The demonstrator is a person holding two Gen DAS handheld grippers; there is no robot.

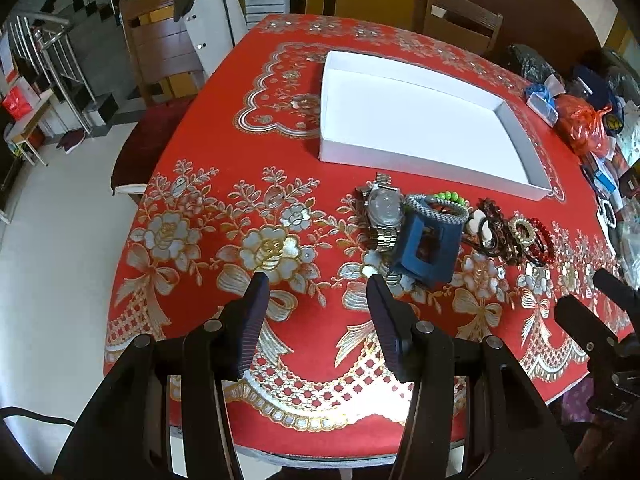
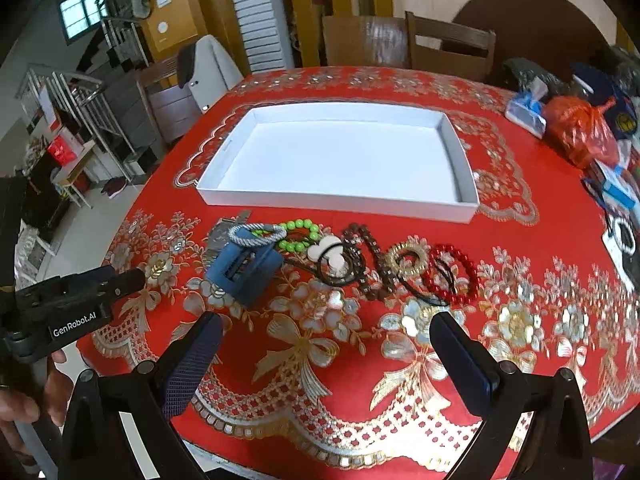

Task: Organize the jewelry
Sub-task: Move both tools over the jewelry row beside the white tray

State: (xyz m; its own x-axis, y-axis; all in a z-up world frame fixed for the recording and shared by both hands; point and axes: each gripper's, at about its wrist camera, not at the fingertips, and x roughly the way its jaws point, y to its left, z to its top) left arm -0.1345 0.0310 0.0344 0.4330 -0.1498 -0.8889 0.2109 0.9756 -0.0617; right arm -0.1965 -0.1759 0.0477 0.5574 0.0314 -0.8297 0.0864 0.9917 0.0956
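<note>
A row of jewelry lies on the red tablecloth in front of an empty white tray (image 1: 352, 156) (image 2: 460, 210). From the left: a steel watch (image 1: 385, 210), a blue hair claw (image 1: 426, 248) (image 2: 245, 270), a grey braided bracelet (image 2: 256, 235), a green bead bracelet (image 2: 300, 234), a white clip (image 2: 330, 254), a brown bead chain (image 2: 366, 260), a gold ring ornament (image 2: 408, 262) and a red bead bracelet (image 2: 454, 274). My left gripper (image 1: 316, 280) is open, just short of the watch and claw. My right gripper (image 2: 326, 326) is open, just short of the chain and red bracelet.
Bags and small packages crowd the table's right side (image 1: 580, 120) (image 2: 580, 128). Wooden chairs (image 1: 164, 52) (image 2: 448, 46) stand around the table, one with a white jacket. The table's front edge (image 1: 320, 452) is close under both grippers. A staircase is at the far left.
</note>
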